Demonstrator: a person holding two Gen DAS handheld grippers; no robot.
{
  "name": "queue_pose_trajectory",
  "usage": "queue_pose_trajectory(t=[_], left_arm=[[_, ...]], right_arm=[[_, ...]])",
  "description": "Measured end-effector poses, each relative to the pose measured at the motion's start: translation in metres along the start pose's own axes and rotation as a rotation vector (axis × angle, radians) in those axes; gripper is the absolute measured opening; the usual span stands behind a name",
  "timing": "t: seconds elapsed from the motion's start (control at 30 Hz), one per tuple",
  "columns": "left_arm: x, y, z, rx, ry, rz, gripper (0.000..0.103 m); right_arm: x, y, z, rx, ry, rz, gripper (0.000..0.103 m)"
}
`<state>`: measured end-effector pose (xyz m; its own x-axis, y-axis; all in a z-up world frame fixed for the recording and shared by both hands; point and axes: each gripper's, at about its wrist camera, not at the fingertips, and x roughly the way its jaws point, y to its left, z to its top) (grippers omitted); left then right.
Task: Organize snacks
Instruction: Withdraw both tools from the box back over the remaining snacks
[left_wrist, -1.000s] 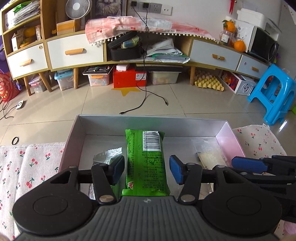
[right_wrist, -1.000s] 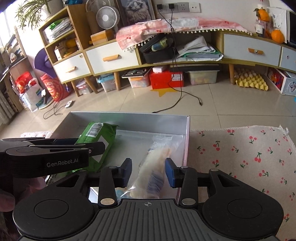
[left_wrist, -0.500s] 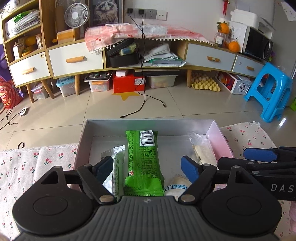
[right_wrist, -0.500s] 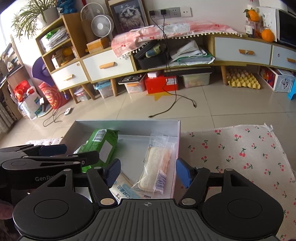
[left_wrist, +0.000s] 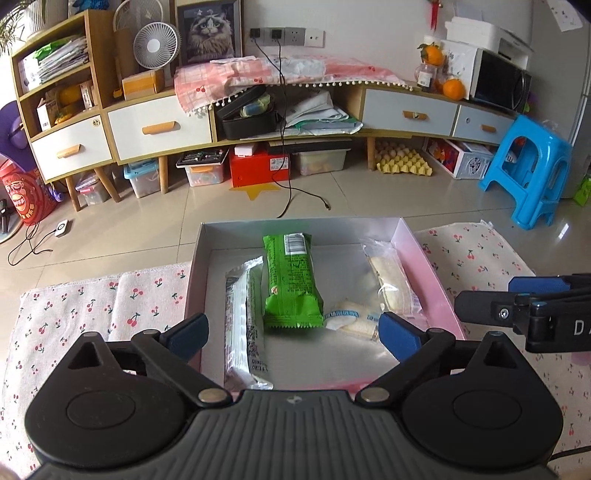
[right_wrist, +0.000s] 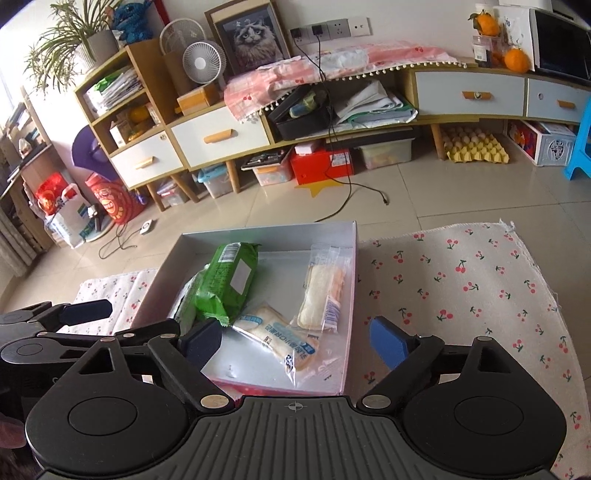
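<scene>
**Four snack packets lie in the box, both grippers spread and empty**

The left gripper (left_wrist: 291, 334) hangs above the near edge of the shallow pink-walled box (left_wrist: 424, 254), its blue pads spread wide with nothing between them. The right gripper (right_wrist: 295, 341) is likewise spread and empty, raised over the box's near right corner; in the left view it shows only as a black arm at 3 o'clock.

All the snacks sit inside the box, which rests on a cherry-print cloth (right_wrist: 461, 288). In the left view, the green packet (left_wrist: 290, 280) lies lengthwise at the centre, barcode end toward 12 o'clock. At its 9 o'clock side, touching or nearly so, a long white-and-silver bar (left_wrist: 243, 314) runs parallel with it. Toward 3 o'clock, along the right wall, lies a clear-wrapped pale wafer packet (left_wrist: 391, 284), also lengthwise. The one packet out of line is a small white pouch with blue print (left_wrist: 351, 319), lying crosswise at about 5 o'clock of the green packet, near the left gripper's right pad.

Three packets share one direction, which reads as deliberate rows that save floor space. Judging by that, the task looks nearly finished; the crosswise pouch would be the likely thing to straighten. Its loose, slippery film may slide rather than be pinched cleanly.
</scene>
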<state>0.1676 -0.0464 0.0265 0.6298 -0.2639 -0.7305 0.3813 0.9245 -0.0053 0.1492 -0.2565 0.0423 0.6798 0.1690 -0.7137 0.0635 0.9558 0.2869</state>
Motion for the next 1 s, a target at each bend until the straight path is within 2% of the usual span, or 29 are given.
queue_pose_trajectory(t=[0.27, 0.47, 0.6, 0.8, 1.0], left_arm=[[-0.023, 0.005, -0.023, -0.019, 0.012, -0.008, 0.101], [-0.038, 0.018, -0.042, -0.079, 0.019, -0.015, 0.102], [-0.047, 0.027, -0.052, -0.114, 0.017, -0.008, 0.102], [-0.057, 0.041, -0.067, -0.174, 0.002, -0.007, 0.102], [-0.055, 0.056, -0.090, -0.211, 0.009, 0.009, 0.102]], right_arm=[[-0.022, 0.026, -0.020, -0.090, 0.045, 0.000, 0.091], [-0.034, 0.045, -0.041, -0.157, 0.088, 0.004, 0.091], [-0.039, 0.055, -0.055, -0.186, 0.114, 0.037, 0.091], [-0.039, 0.063, -0.071, -0.204, 0.133, 0.062, 0.093], [-0.027, 0.052, -0.089, -0.168, 0.157, 0.055, 0.095]])
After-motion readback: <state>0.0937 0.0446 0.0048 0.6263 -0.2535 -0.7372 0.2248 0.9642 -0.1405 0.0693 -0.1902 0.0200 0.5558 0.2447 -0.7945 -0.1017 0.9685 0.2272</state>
